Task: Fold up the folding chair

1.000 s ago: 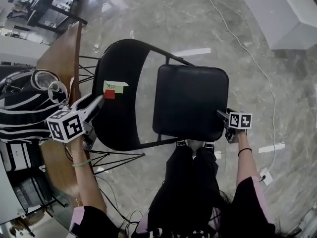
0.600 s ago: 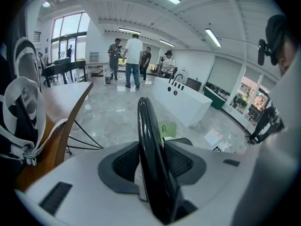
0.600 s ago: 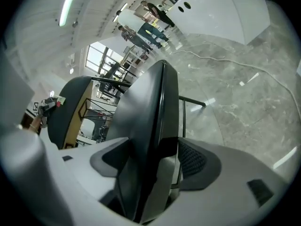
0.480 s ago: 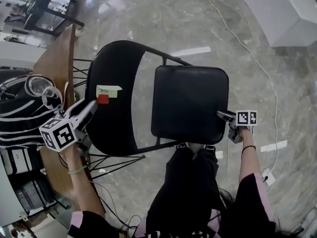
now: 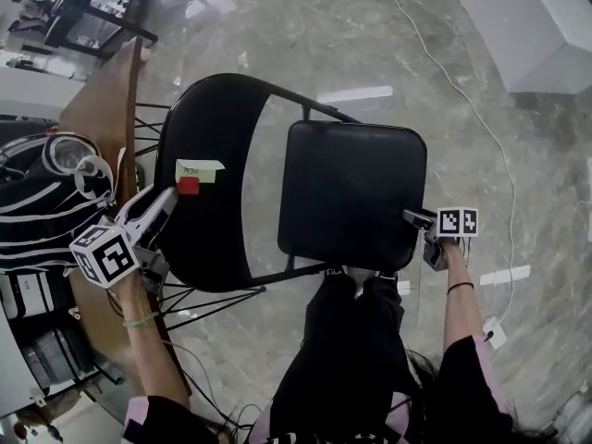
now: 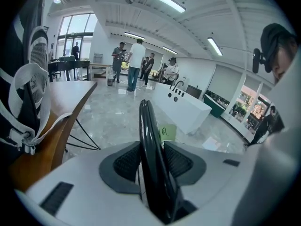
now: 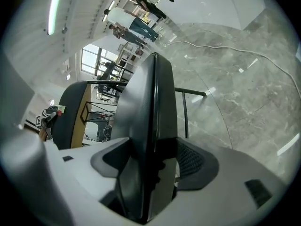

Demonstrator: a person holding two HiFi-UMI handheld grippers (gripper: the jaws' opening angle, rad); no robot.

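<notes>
A black folding chair stands open on the marble floor, backrest (image 5: 208,202) to the left and seat (image 5: 356,188) to the right in the head view. My left gripper (image 5: 165,203) is shut on the backrest's outer rim, just below a green note (image 5: 199,168) and a red tag (image 5: 189,186). In the left gripper view that rim (image 6: 146,126) runs upright between the pads of the left gripper (image 6: 153,161). My right gripper (image 5: 418,218) is shut on the seat's front edge; the seat (image 7: 150,102) fills its jaws edge-on in the right gripper view.
A wooden table (image 5: 111,109) with wire legs and a striped bag (image 5: 37,215) stand close at the left. A white cable (image 5: 462,95) crosses the floor, with a white platform (image 5: 536,26) at the top right. The person's legs (image 5: 351,340) are right behind the chair. People (image 6: 136,65) stand far off.
Both grippers keep their hold on the chair. The right gripper has rolled a little on the seat edge. The head view has shifted slightly, so the left gripper sits lower left in the picture.
</notes>
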